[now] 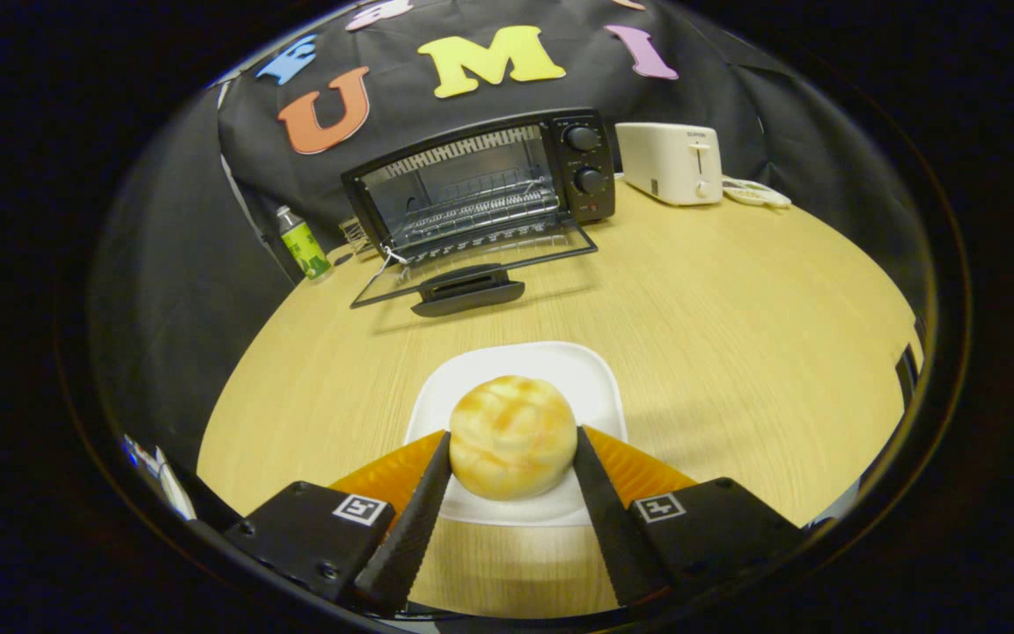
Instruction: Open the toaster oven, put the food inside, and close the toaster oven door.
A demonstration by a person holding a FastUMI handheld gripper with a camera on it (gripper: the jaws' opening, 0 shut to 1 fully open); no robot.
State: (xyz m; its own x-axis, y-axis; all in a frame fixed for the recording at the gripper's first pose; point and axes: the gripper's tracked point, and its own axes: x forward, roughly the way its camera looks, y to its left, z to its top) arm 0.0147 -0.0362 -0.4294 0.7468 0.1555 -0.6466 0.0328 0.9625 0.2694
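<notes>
1. The tongs [512,445] are closing around a bun [512,437], both fingers [419,506] appearing to press its sides; the grip looks made.
2. The bun is sitting on, or just above, a white plate [591,374] on the bench [718,299]; whether it is lifting clear cannot be told.
3. Beyond the plate, the oven [485,180] is standing with its door [472,269] lying flat on the bench, handle towards the tongs, so the opening step looks done.
4. The rack [472,211] inside is showing bare, so loading and closing the door are remaining.
5. A toaster [670,161] is standing just right of the oven; a bottle [303,244] is standing to its left.
</notes>
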